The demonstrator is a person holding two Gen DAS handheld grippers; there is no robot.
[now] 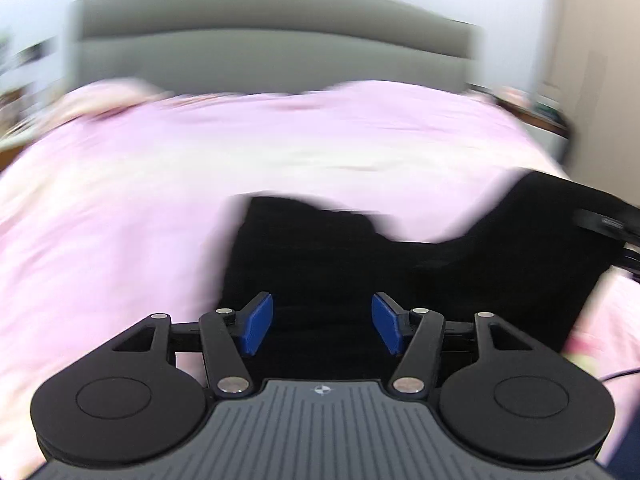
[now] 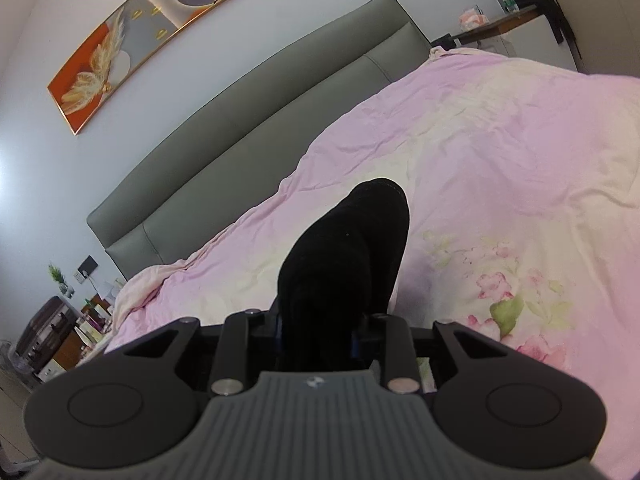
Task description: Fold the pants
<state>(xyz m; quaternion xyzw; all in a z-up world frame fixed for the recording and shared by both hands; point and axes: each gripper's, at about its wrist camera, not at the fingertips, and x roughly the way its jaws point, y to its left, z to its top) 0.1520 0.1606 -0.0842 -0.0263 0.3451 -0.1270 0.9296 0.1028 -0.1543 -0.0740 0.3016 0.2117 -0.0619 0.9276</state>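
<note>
The black pants (image 1: 400, 272) lie on a pink bed cover (image 1: 160, 180) in the blurred left wrist view. One end of them rises toward the right edge of that frame. My left gripper (image 1: 322, 322) hovers over the dark cloth. It is open, and its blue pads (image 1: 258, 326) stand apart with nothing pinched between them. In the right wrist view a bunched fold of the pants (image 2: 352, 240) sticks up and forward out of my right gripper (image 2: 318, 334). That gripper is shut on the fold and holds it above the bed cover (image 2: 500, 160). The cloth hides its pads.
A grey padded headboard (image 2: 240, 140) runs along the far side of the bed, under a long framed picture (image 2: 140, 40). A cluttered nightstand (image 2: 80, 332) stands at the left and a desk (image 2: 504, 20) at the far right. Pink floral cover spreads on all sides.
</note>
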